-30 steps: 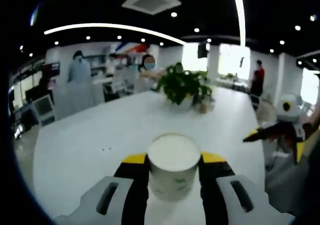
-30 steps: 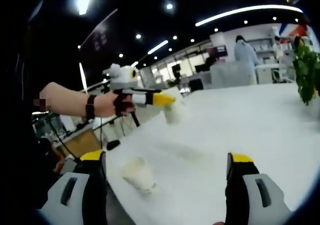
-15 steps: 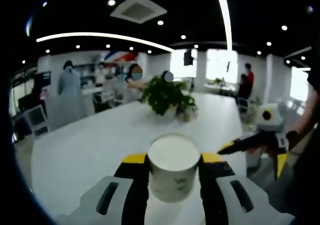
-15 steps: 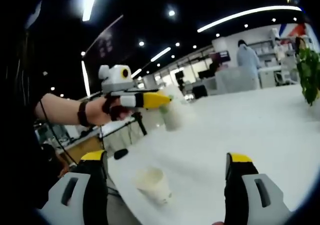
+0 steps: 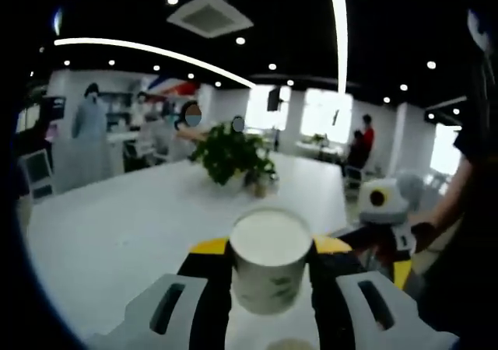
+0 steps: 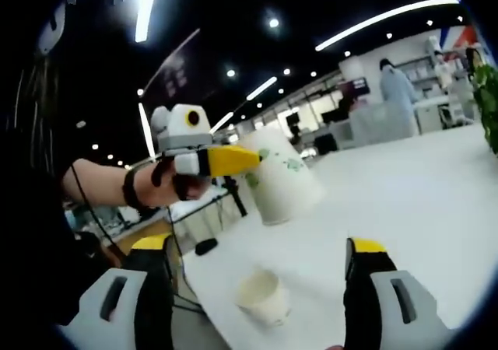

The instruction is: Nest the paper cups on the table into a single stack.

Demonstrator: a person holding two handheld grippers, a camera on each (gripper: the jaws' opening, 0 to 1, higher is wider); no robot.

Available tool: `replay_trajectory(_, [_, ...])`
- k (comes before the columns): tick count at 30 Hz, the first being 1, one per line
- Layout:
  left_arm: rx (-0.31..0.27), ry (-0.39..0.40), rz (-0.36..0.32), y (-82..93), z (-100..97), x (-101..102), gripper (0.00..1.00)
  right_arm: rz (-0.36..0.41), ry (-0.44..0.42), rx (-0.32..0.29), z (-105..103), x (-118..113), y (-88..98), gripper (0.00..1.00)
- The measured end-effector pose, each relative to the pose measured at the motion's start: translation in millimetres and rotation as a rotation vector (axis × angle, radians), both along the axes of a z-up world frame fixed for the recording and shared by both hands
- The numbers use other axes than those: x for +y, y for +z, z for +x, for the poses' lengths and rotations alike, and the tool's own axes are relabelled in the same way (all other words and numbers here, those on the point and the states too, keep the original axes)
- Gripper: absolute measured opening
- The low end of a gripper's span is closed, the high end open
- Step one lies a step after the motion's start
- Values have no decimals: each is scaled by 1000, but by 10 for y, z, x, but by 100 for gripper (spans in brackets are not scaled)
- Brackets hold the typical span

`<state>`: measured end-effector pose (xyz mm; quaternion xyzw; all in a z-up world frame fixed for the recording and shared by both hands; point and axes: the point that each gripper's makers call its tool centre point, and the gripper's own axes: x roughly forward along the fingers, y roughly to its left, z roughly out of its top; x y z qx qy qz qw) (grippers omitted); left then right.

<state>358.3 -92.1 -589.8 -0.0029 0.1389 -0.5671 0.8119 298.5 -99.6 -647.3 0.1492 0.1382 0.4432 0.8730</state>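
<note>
In the left gripper view, the left gripper (image 5: pixel 271 258) is clamping one white paper cup (image 5: pixel 270 260) between its yellow-tipped jaws. The cup is sitting upright, its open mouth facing the camera and a faint green print showing on its wall. It is hanging above the white table (image 5: pixel 117 229). At the bottom edge of the view, the rim of a second cup (image 5: pixel 288 344) is just peeking in below the held one. One potted plant (image 5: pixel 230 155) is standing toward the far end of the table. The right gripper (image 5: pixel 389 245) is coming in from the right, a person's arm behind it. Several people are standing in the background; their number is hard to tell.

In the right gripper view, the right gripper (image 6: pixel 257 288) is holding its jaws wide apart with nothing between them. One empty paper cup (image 6: pixel 263 296) is standing upright near the table's near edge (image 6: pixel 214 295), between the two jaws as seen from the camera. Above it, the left gripper (image 6: pixel 233 162), held by a hand (image 6: pixel 167 187), is gripping the printed cup (image 6: pixel 280 180), which is tilting in the air, clear of the standing cup. That makes two cups counted here.
</note>
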Motion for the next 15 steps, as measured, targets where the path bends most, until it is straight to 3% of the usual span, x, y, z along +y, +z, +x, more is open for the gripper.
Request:
replay_trajectory(9, [4,-56,-9,72,-65,-22,37,47,44,-9,-31,96,84,79])
replay_trajectory(15, [32,-93,-28,106,-126,-3,37,94,96,-38,-80,156,194,64])
